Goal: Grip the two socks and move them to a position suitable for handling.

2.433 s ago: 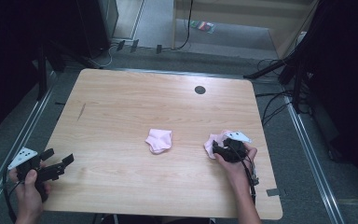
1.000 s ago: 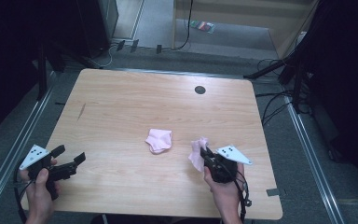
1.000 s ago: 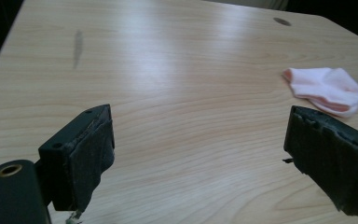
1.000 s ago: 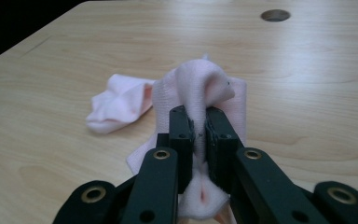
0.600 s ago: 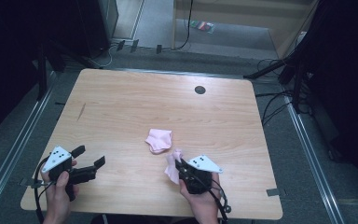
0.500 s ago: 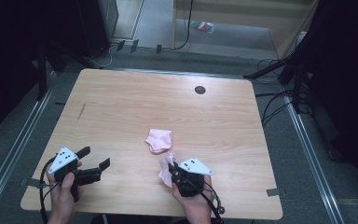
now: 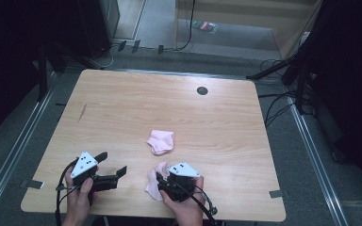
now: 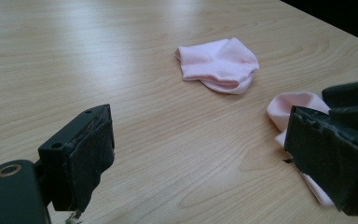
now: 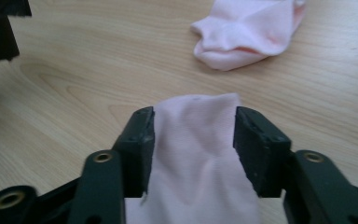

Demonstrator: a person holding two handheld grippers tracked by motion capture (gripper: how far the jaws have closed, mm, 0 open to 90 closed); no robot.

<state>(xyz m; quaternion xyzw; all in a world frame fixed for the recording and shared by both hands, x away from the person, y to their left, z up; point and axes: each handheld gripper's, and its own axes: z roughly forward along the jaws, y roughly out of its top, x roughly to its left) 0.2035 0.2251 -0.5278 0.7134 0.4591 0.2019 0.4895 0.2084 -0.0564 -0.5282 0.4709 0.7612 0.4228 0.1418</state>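
Wooden table (image 7: 122,108): right tongs (image 9: 193,128) moved to near edge, just opening astride pink sock (image 9: 200,163); left tongs (image 8: 205,154) apart, closer.

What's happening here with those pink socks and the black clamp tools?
A person at a wooden table holds a gripper in each hand. The right gripper has just been opening, with a pink sock lying between its jaws near the table's front edge. The left gripper is open and empty beside it. A second, folded sock lies farther back.

near sock (image 7: 153,184): on worktop (image 7: 122,108), between the right gripper (image 7: 162,184) jaws
far sock (image 7: 161,141): just behind
left gripper (image 7: 115,165): left
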